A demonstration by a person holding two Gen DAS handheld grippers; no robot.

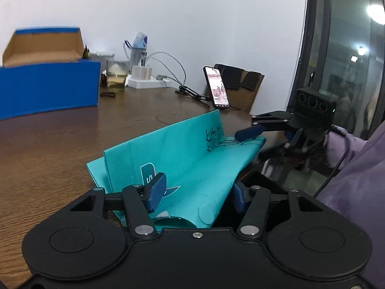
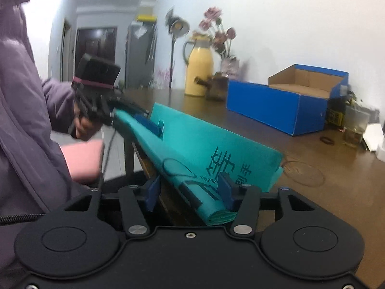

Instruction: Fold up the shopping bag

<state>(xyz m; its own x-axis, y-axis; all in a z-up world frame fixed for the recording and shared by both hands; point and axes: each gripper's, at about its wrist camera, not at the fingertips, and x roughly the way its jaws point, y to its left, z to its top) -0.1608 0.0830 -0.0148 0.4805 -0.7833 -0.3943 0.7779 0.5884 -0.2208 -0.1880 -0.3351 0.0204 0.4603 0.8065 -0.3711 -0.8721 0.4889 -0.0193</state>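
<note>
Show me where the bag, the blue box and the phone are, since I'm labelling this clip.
shopping bag [image 1: 192, 159]: left wrist view, its flat teal panel.
blue box [image 2: 274, 107]: right wrist view, its blue front side.
phone [image 1: 216, 88]: left wrist view, its lit screen.

Dark wooden bench [image 1: 60, 144] carries a teal bag [image 1: 182, 159] at its near edge, blue box [image 1: 48, 89], phone [image 1: 216, 88], power strip [image 1: 146, 82], yellow flask [image 2: 198, 72] and vase [image 2: 228, 66].

Flowers [image 2: 217, 32] blurred, blue box [image 1: 48, 89] cut off at left edge
</note>
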